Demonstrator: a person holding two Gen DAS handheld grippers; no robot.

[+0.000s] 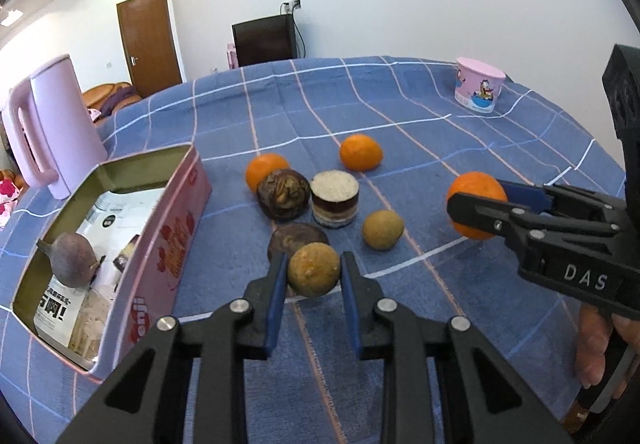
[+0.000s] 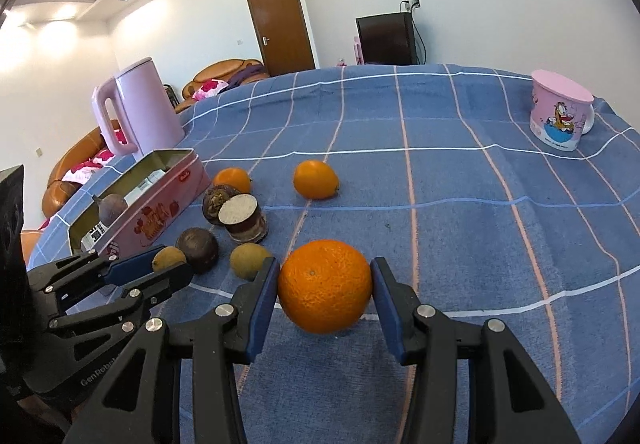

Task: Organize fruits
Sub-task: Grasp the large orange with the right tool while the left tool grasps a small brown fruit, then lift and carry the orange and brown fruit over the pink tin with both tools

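- Left gripper [image 1: 314, 276]: blue pads clamped on a small yellow-brown fruit [image 1: 314, 269], just in front of a dark purple fruit [image 1: 294, 240].
- Right gripper [image 2: 325, 284]: pads pressed against both sides of a large orange [image 2: 325, 286] on the blue checked tablecloth [image 2: 460, 244].
- Pink tin [image 1: 168, 244] at left, open; one purple fruit [image 1: 74, 259] inside.
- Two oranges [image 1: 360, 152], a second yellow-brown fruit [image 1: 383, 230] and a layered jar [image 1: 334, 204] lie loose mid-table.

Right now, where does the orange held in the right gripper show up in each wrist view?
Left wrist view: the orange sits far right, mid-height, clamped in the right gripper.
Right wrist view: the orange is bottom centre.
Shared landmark: the pink tin at left.
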